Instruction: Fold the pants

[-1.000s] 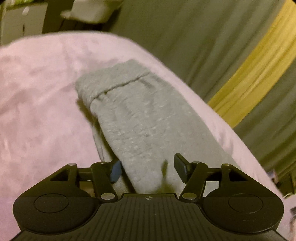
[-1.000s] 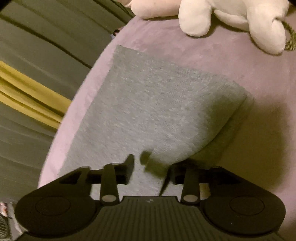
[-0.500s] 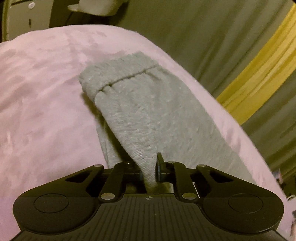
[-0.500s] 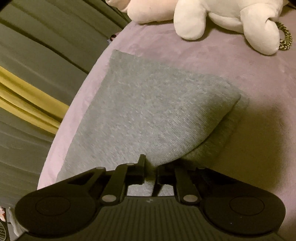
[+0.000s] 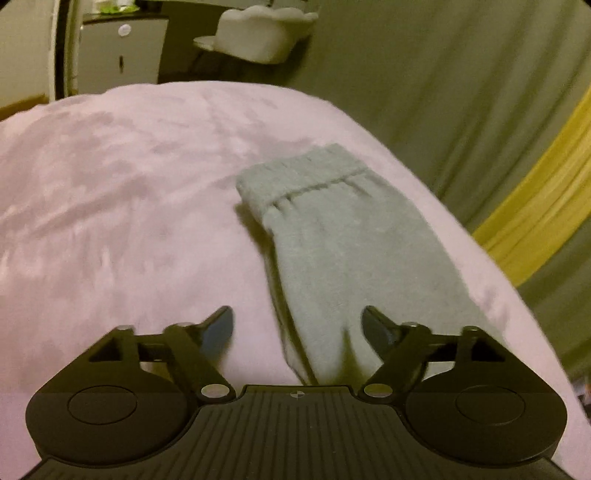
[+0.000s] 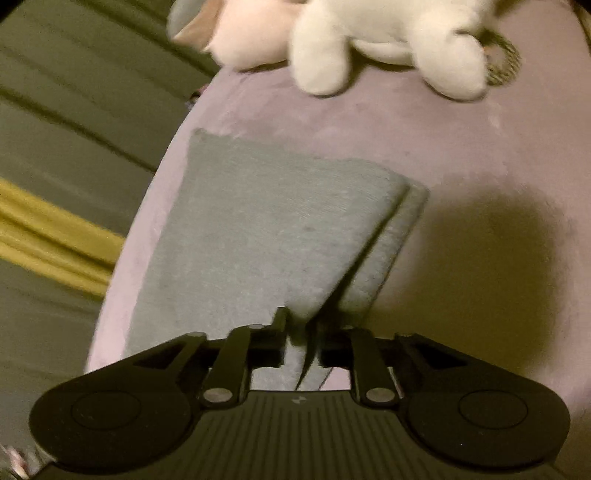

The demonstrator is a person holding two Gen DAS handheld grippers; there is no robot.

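Note:
Grey sweatpants point(image 5: 343, 236) lie folded lengthwise on a pink bedspread point(image 5: 110, 192), elastic cuff end far from me in the left wrist view. My left gripper point(image 5: 297, 325) is open, its fingers either side of the near cloth edge, not pinching it. In the right wrist view the pants point(image 6: 266, 221) show two stacked layers. My right gripper point(image 6: 301, 332) is shut on the near edge of the top layer and holds it lifted off the layer below.
A white plush toy point(image 6: 369, 40) lies on the bed beyond the pants. An olive curtain with a yellow stripe point(image 5: 535, 206) hangs past the bed's edge. A cabinet point(image 5: 118, 51) and a white seat point(image 5: 258, 33) stand behind the bed.
My left gripper shut on the pants half a second ago, then opened and let go. My right gripper closed on the cloth edge and keeps it pinched, raised higher.

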